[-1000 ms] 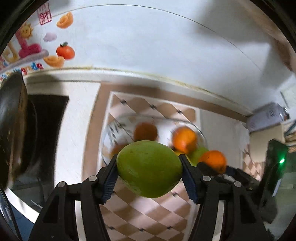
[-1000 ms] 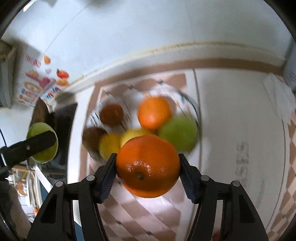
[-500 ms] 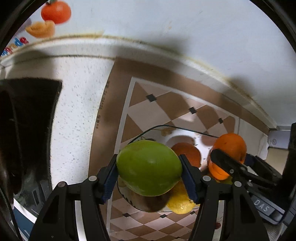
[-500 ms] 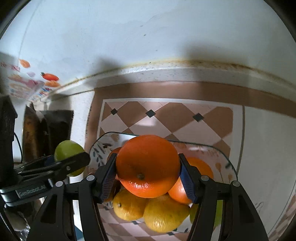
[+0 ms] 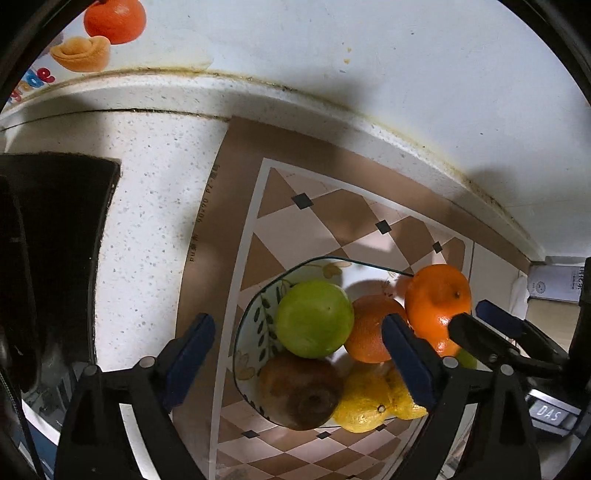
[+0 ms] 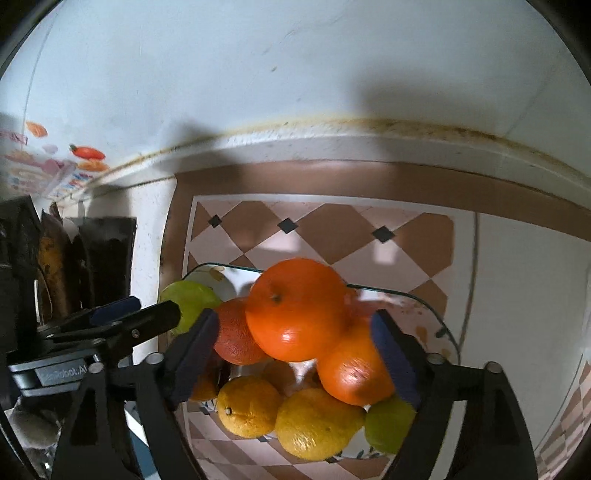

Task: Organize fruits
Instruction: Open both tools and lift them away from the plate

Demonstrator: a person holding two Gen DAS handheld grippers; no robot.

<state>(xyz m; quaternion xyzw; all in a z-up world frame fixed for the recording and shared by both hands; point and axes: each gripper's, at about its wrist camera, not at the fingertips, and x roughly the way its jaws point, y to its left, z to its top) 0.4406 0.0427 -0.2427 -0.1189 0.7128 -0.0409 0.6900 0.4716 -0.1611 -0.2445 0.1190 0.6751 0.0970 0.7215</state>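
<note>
A glass fruit plate (image 5: 255, 314) (image 6: 417, 299) with leaf print sits on a checked mat. My left gripper (image 5: 299, 350) is open above it; a green mango (image 5: 314, 319) lies free between the jaws on top of a brown kiwi (image 5: 299, 393), beside an orange (image 5: 369, 332) and lemons (image 5: 365, 406). My right gripper (image 6: 293, 343) is open; a bright orange (image 6: 297, 310) rests on the pile between its jaws, above another orange (image 6: 354, 369), lemons (image 6: 314, 424) and a green fruit (image 6: 388, 428). The right gripper shows in the left view (image 5: 480, 332).
The checked brown mat (image 5: 314, 221) lies on a white speckled counter (image 5: 155, 221) against a white wall. A black stove area (image 5: 48, 258) is at the left. A fruit sticker (image 5: 110, 18) is on the wall. A box (image 5: 554, 284) stands at the right.
Both grippers have opened. The mango and the orange left the jaws and now rest on the fruit pile in the plate. Both cameras came closer to the plate.
</note>
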